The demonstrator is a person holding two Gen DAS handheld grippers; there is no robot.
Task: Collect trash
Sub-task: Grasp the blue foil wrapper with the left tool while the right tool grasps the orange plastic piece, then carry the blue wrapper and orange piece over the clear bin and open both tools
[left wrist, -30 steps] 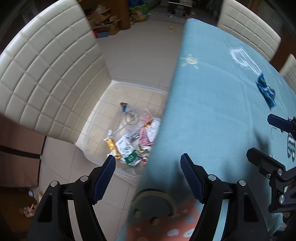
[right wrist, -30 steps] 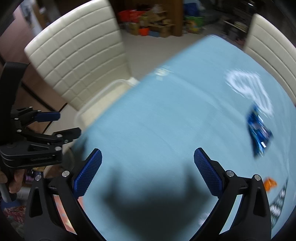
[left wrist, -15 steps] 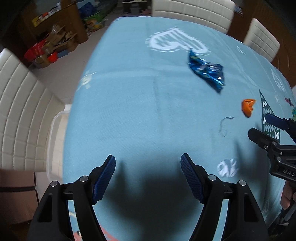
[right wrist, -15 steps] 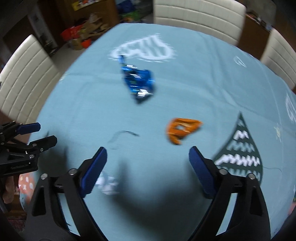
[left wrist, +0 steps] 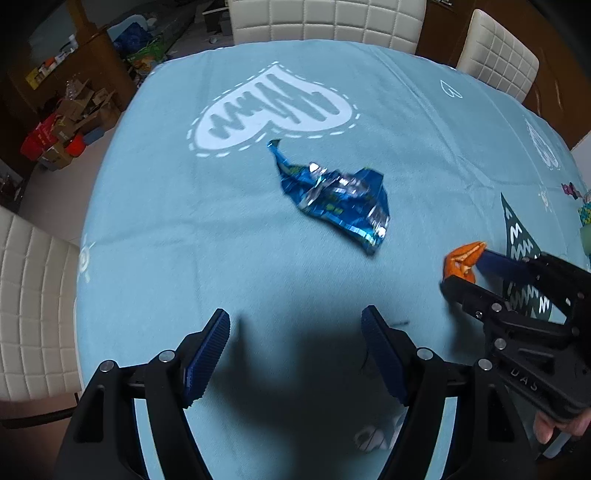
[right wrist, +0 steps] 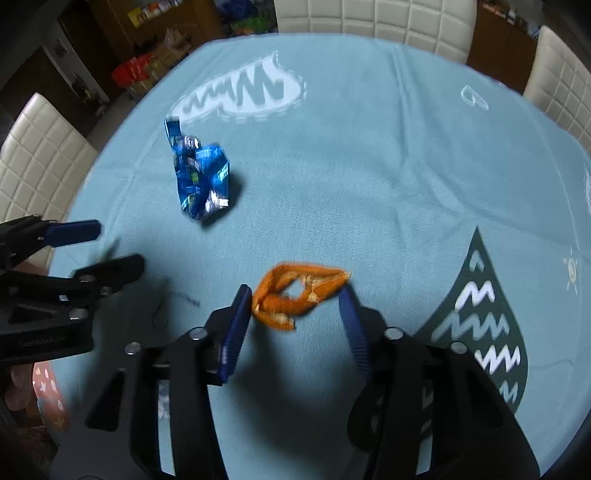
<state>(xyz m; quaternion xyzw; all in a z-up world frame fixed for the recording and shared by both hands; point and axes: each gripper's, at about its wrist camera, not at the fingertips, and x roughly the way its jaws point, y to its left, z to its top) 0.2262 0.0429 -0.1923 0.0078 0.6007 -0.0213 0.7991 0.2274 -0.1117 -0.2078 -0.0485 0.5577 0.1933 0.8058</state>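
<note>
A curled orange peel (right wrist: 284, 304) lies on the light blue tablecloth (right wrist: 369, 166). My right gripper (right wrist: 295, 292) points down over it, its jaws closing, with both blue pads touching the ends of the peel. The left wrist view shows the same peel (left wrist: 461, 258) at the tips of the right gripper (left wrist: 463, 271). A crumpled blue foil wrapper (left wrist: 340, 199) lies ahead of my left gripper (left wrist: 295, 321), which hovers open with nothing between its fingers. In the right wrist view the wrapper (right wrist: 199, 177) sits far left, beyond the left gripper (right wrist: 118, 245).
Cream padded chairs (left wrist: 325, 18) stand around the table. A thin dark thread (right wrist: 173, 299) lies on the cloth between the grippers. Boxes and clutter (left wrist: 70, 122) sit on the floor at the far left. Small bits (left wrist: 569, 190) lie at the right edge.
My left gripper swung from the bin beside the table to over the cloth near the blue wrapper. The right gripper moved onto the orange peel and its jaws narrowed around it.
</note>
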